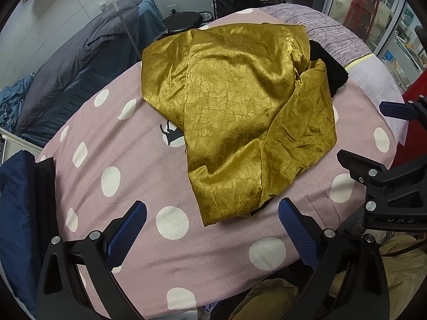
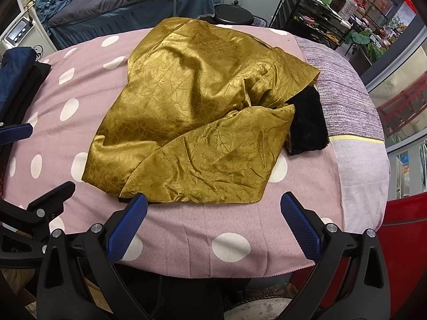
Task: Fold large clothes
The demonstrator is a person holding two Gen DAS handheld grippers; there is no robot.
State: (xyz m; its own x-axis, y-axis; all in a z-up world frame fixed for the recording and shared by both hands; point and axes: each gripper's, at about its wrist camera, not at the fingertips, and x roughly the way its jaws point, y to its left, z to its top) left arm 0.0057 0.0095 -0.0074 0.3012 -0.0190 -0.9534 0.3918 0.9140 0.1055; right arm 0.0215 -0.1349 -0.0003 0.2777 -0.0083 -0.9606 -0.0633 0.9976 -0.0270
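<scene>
Garment (image 1: 234,112) (image 2: 197,117): gold, shiny, crinkle-patterned; lies crumpled and partly doubled over near the middle of the counter, reaching toward the near edge.
Black trim (image 1: 329,72) (image 2: 307,122): fuzzy; protrudes from under the garment on its right side.
Counter cover (image 1: 138,186) (image 2: 186,240): pink cloth with white dots; grey-lilac striped panel at the right edge.
Left gripper (image 1: 212,229): released, jaws spread wide, nothing between them; held above the near edge, just short of the garment's hem.
Right gripper (image 2: 213,222): released, jaws spread wide, empty; held at the near edge, left fingertip (image 2: 138,202) just beside the hem.
Dark blue fabric (image 1: 16,213) (image 2: 13,72): piled at the left edge of the counter.
Background: bed (image 1: 80,61) with grey cover, black wire rack (image 2: 315,8).
</scene>
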